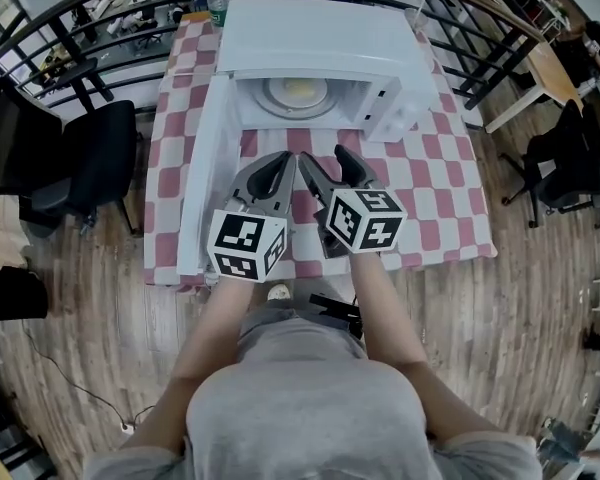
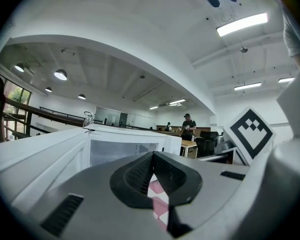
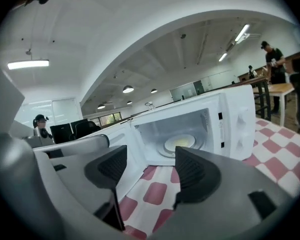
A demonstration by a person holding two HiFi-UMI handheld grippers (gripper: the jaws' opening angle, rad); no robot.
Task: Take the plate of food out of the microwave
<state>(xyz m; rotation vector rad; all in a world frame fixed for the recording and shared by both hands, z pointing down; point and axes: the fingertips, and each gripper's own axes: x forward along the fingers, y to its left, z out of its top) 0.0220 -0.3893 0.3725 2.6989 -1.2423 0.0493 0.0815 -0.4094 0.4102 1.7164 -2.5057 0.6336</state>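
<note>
One open microwave (image 1: 320, 38) holds one plate of food (image 1: 298, 92); nearer, left gripper (image 1: 286, 160) jaws clenched empty, right gripper (image 1: 325, 158) jaws released.

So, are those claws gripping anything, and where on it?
Nothing is held: left gripper shut empty, right gripper open; the plate sits inside the microwave.

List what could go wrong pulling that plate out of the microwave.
1. The plate lies flat, deep in the microwave. Gripped at one rim by the open right gripper, it may tilt and spill the food.
2. The open door stands close beside the shut left gripper; a sideways move could knock it.
</note>
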